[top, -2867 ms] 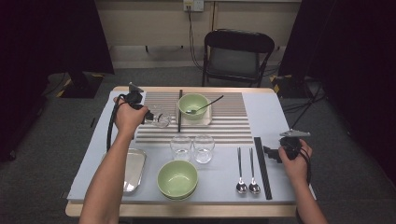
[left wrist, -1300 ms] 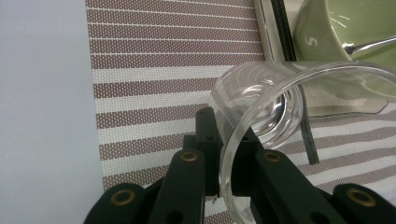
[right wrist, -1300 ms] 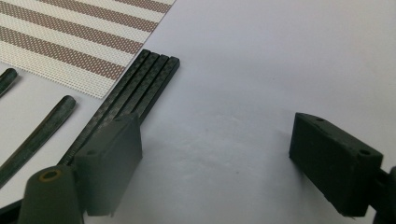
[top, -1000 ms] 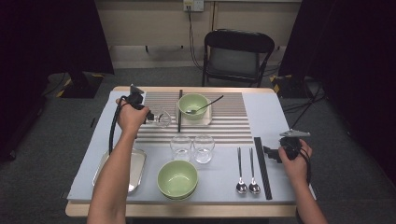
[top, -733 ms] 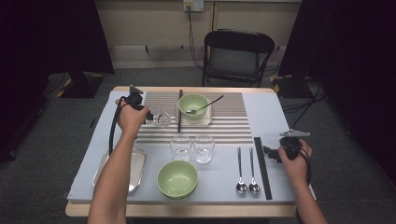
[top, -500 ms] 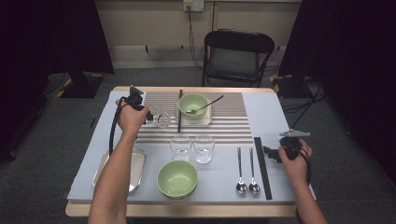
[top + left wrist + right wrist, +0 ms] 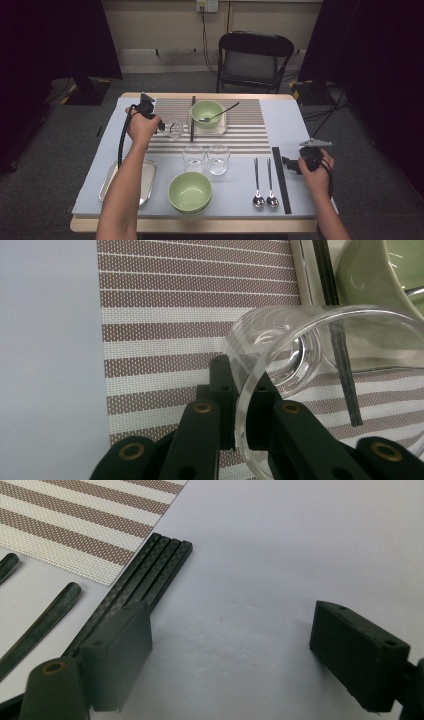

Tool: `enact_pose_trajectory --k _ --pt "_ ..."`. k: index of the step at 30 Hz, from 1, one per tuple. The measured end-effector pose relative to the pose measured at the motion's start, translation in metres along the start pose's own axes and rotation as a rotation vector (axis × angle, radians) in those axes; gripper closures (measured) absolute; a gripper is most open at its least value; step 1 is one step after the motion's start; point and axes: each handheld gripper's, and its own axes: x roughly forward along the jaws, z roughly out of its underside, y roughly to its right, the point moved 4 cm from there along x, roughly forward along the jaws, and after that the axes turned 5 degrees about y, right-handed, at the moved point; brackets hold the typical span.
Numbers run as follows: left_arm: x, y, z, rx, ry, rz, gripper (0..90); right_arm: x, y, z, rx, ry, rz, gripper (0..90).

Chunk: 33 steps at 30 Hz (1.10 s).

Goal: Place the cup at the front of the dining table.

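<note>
My left gripper [image 7: 163, 126] is shut on the rim wall of a clear glass [image 7: 175, 128] over the left part of the striped mat [image 7: 250, 127]. In the left gripper view one jaw sits inside and one outside the glass [image 7: 300, 352], at the pinch of the left gripper [image 7: 239, 390]. I cannot tell whether the glass rests on the mat or hangs just above it. My right gripper [image 7: 291, 164] is open low over the grey table at the right, beside the black chopsticks [image 7: 280, 177]. Nothing lies between the fingers of the right gripper [image 7: 230, 645]; the chopsticks [image 7: 150, 575] lie left of them.
A green bowl [image 7: 207, 112] with a dark utensil stands at the mat's far side, a black chopstick [image 7: 192, 120] to its left. Two glasses [image 7: 193, 157] [image 7: 218, 159], a near green bowl [image 7: 190, 192], a metal tray [image 7: 145, 180], two spoons [image 7: 257, 182] and a chair [image 7: 255, 60] are also here.
</note>
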Motion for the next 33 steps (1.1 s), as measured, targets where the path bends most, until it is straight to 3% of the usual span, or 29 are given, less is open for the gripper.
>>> enact_pose_trajectory --k 33 --pt "0.0001 0.0011 0.0001 -0.014 0.009 -0.006 85.3 0.0000 0.0000 0.0000 -0.001 0.000 0.001 16.3"
